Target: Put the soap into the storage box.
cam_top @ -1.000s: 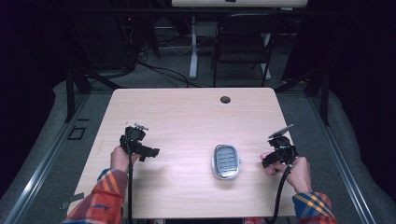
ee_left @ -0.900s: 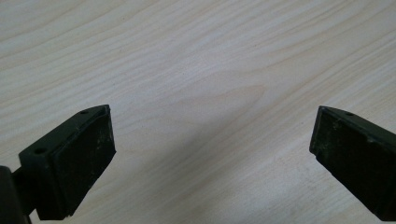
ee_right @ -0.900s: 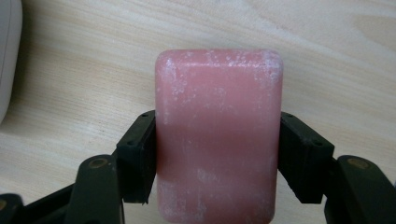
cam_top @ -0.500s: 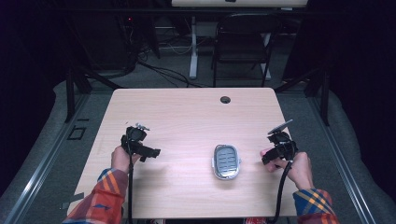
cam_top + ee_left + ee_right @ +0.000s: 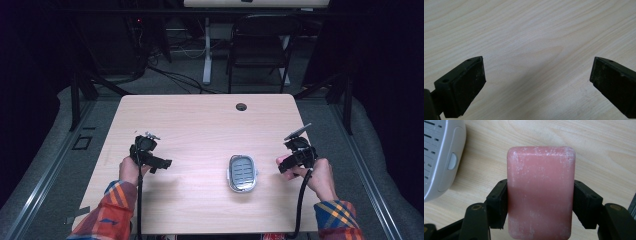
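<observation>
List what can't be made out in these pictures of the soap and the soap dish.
- Pink soap bar: in the right gripper view its near end is cut off by the bottom edge; the right gripper covers its sides.
- Soap bar in the high view: too small, mostly hidden by the right gripper.
- Soap dish: cut off by the left edge of the right gripper view.
- Soap dish in the high view: too small to read its slots.
</observation>
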A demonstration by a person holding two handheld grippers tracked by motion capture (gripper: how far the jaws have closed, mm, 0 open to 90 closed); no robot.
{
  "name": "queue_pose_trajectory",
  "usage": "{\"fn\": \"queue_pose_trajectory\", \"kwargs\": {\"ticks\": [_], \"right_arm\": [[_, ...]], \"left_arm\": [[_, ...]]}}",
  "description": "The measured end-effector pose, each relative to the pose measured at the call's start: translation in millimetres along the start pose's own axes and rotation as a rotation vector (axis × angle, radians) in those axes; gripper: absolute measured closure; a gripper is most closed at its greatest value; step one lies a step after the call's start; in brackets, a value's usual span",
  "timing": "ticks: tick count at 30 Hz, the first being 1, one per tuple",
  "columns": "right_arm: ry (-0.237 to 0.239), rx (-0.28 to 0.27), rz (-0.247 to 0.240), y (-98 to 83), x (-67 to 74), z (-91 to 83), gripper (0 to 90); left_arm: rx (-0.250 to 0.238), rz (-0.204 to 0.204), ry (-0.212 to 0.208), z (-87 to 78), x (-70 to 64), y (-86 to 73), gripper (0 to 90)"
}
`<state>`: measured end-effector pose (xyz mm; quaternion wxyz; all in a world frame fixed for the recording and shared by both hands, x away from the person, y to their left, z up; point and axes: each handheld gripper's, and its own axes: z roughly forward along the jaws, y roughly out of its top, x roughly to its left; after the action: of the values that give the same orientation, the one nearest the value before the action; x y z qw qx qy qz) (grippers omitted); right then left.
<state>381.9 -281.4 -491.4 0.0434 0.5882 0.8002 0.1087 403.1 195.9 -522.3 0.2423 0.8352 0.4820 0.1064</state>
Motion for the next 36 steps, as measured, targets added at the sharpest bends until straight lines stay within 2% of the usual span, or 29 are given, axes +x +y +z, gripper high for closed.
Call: {"fn": "queue_pose_trajectory", "kwargs": {"ticks": [8,10,11,14,16,17,18,19,25,28,29,36], "right_arm": [[0.003,-0.003,-0.012,2.5,6.3,-6.3,36.6],[0.003,-0.017,-0.012,3.1,9.1,-8.0,36.6],[0.005,0.0,-0.035,4.1,8.5,-9.4,36.6],[-0.011,-0.002,-0.033,6.1,12.3,-10.9,36.7],[-0.008,-0.004,-0.039,8.0,14.2,-13.2,36.6],[-0.008,0.005,-0.048,10.0,15.3,-16.2,36.7],[-0.002,-0.026,-0.041,12.7,20.3,-21.3,36.7],[-0.003,-0.02,-0.052,14.4,21.1,-24.4,36.7],[0.008,-0.038,-0.074,22.6,30.5,-36.5,36.7],[0.007,-0.047,-0.074,23.8,33.8,-37.9,36.7],[-0.004,-0.029,-0.097,26.0,37.0,-40.4,36.7],[-0.009,-0.028,-0.119,31.9,45.6,-44.4,36.7]], "left_arm": [[-0.012,0.001,0.006,-1.6,-0.1,0.0,0.1],[-0.032,-0.012,0.023,-4.6,-1.1,1.1,0.0],[-0.057,-0.027,0.035,-7.8,-1.3,2.1,0.0],[-0.115,-0.057,0.062,-14.1,-0.6,3.3,0.0],[-0.123,-0.056,0.063,-15.6,-0.4,3.1,0.0],[-0.125,-0.056,0.066,-14.9,-1.2,3.0,0.0],[-0.11,-0.039,0.061,-14.4,-1.5,3.0,0.0],[-0.105,-0.035,0.057,-14.2,-2.0,3.1,0.0],[-0.118,-0.035,0.068,-13.7,-1.5,2.3,0.0],[-0.132,-0.038,0.067,-14.4,-2.7,2.7,0.0],[-0.134,-0.031,0.068,-15.3,-3.1,2.8,0.0],[-0.129,-0.027,0.063,-15.1,-2.9,2.5,0.0]]}}
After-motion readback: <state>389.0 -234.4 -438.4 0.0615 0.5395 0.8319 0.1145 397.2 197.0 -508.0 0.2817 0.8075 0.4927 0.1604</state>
